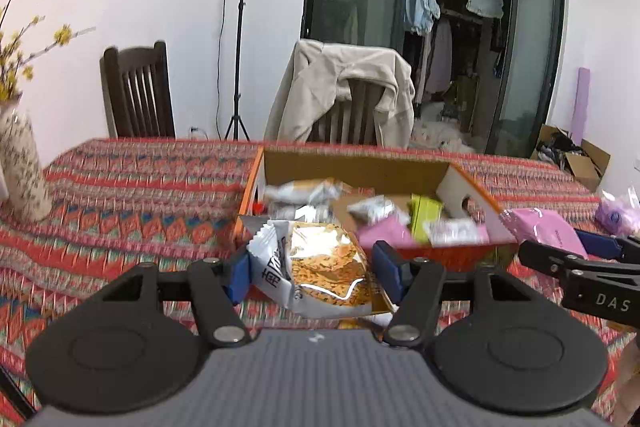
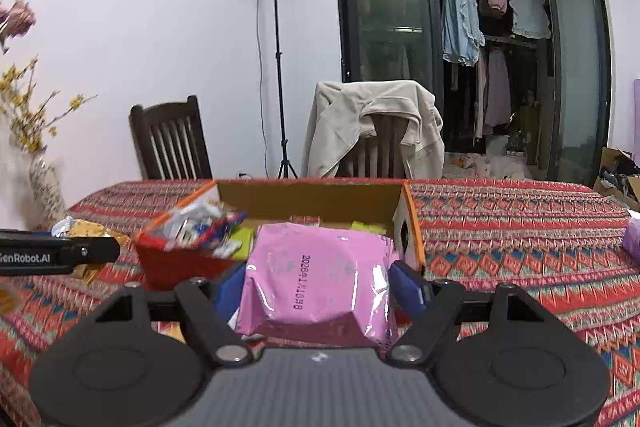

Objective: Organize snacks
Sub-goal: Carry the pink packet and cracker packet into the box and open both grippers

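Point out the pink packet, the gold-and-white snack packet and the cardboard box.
pink packet [image 2: 320, 279], right wrist view, on its printed face.
gold-and-white snack packet [image 1: 316, 267], left wrist view, on its gold front.
cardboard box [image 1: 352, 169], left wrist view, on its bare inner back wall.

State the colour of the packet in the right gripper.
Pink packet, clearest in the right wrist view.

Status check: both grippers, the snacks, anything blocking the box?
Left gripper shut on white-and-gold snack pack. Right gripper shut on pink packet. Open cardboard box just ahead, partly filled. Nothing in the way.
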### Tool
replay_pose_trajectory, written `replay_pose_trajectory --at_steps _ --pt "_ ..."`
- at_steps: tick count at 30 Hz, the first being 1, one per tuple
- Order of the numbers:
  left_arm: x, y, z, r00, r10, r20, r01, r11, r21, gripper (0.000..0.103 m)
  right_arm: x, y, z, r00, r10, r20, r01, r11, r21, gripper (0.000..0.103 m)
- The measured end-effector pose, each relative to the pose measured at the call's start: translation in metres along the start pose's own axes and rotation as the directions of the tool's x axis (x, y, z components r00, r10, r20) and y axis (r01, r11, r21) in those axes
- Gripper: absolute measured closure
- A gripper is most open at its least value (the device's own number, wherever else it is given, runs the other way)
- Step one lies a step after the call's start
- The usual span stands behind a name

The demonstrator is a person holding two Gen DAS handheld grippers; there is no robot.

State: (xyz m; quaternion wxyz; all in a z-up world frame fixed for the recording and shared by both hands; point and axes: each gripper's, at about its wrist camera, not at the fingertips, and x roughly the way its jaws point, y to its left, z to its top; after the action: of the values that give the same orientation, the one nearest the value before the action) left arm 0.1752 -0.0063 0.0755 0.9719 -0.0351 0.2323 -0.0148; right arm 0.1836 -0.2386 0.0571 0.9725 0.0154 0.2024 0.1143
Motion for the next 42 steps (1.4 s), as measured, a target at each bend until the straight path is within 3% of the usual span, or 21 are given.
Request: replay_pose_trajectory --at_steps 14,20,27,29,31,33,36,42 --pt "0.082 -0.011 0.064 0.997 0.068 0.041 -0.065 0.995 -0.073 0.040 0.088 -0.005 0.059 0.999 -0.047 0.022 0.046 0.998 0.039 0.027" --pt "0.124 -0.007 0.061 0.991 0.127 0.044 -0.123 0.989 -0.077 0.040 0.131 -0.010 0.059 0.998 -0.066 -0.005 0.066 0.996 0.056 0.027" --pt "0.149 0.001 0.044 0.993 0.115 0.035 -0.112 0.991 -0.076 0.039 0.156 -0.021 0.040 0.997 -0.066 -0.035 0.068 0.995 0.067 0.027" --pt "0.149 0.003 0.043 0.993 0.107 0.048 -0.103 0.992 -0.073 0.034 0.155 -0.023 0.038 0.998 -0.058 -0.037 0.060 0.996 0.063 0.026" --pt "0.146 0.007 0.042 0.994 0.090 0.063 -0.085 0.993 -0.088 0.010 0.156 -0.024 0.038 0.998 -0.050 -0.041 0.053 0.996 0.067 0.022" --pt "0.140 0.009 0.042 0.990 0.098 0.101 -0.087 0.991 -0.103 0.000 0.156 -0.026 0.037 0.998 -0.043 -0.042 0.047 0.996 0.074 0.017" --pt "0.134 0.010 0.042 0.987 0.092 0.128 -0.078 0.991 -0.113 0.000 0.156 -0.028 0.037 0.998 -0.026 -0.049 0.030 0.996 0.078 0.000" --pt "0.129 0.008 0.044 0.985 0.098 0.144 -0.082 0.990 -0.112 0.000 0.151 -0.028 0.038 0.999 -0.024 -0.031 0.026 0.996 0.083 0.000"
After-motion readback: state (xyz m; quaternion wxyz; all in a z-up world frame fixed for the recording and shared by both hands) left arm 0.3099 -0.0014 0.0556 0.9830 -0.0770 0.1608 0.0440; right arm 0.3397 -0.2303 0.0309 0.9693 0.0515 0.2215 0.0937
